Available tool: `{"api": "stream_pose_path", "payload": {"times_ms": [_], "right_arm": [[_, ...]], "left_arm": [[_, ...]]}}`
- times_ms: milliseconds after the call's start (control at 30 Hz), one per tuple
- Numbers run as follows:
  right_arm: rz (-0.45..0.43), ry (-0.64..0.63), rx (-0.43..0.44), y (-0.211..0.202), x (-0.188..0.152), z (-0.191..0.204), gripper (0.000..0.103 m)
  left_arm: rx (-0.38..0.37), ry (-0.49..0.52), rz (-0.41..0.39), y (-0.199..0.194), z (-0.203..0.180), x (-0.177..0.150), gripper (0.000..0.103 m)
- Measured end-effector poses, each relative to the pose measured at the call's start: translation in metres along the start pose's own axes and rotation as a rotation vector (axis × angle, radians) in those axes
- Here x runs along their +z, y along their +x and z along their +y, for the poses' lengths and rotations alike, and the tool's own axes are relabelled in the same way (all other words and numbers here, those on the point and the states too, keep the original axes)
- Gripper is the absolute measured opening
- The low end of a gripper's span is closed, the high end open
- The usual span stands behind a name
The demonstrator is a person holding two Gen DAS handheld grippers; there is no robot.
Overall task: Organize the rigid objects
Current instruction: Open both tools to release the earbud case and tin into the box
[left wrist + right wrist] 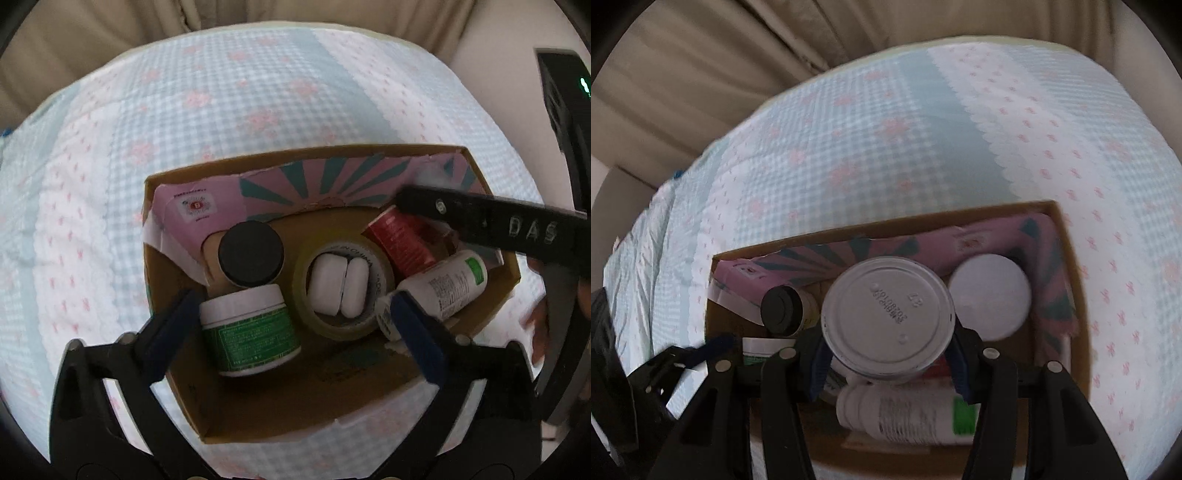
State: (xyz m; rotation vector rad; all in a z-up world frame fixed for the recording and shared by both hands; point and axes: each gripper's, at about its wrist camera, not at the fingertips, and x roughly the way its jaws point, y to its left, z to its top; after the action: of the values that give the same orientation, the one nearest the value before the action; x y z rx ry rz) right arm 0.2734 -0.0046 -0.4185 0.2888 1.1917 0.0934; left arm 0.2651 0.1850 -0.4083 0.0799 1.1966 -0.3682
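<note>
1. Up close, the right gripper [888,356] pinches a red can [886,317] by its sides, metal end toward the camera, held over the cardboard box [1067,236].
2. Meanwhile the left gripper [291,325] hangs spread wide over the same box, holding nothing.
3. Inside lie a green-labelled jar [251,328], a tape roll [343,284] ringing a white case [338,284], a black-capped jar [251,254] and a white bottle [443,284].
4. Underneath spreads a checked bedsheet [221,103].
</note>
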Motion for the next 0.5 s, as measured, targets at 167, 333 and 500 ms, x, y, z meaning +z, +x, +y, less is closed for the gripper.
{"api": "stream_pose_path", "payload": {"times_ms": [167, 333, 500], "right_arm": [[-0.075, -0.001, -0.049, -0.014, 0.006, 0.0, 0.103], [-0.067, 0.045, -0.103, -0.023, -0.003, -0.011, 0.103], [-0.054, 0.061, -0.108, -0.028, -0.011, -0.021, 0.103]], "left_arm": [[0.001, 0.004, -0.005, -0.003, 0.0, -0.001, 0.103], [-0.007, -0.013, 0.002, -0.006, 0.001, -0.001, 0.103], [0.008, -0.015, -0.01, -0.011, -0.001, 0.0, 0.103]]}}
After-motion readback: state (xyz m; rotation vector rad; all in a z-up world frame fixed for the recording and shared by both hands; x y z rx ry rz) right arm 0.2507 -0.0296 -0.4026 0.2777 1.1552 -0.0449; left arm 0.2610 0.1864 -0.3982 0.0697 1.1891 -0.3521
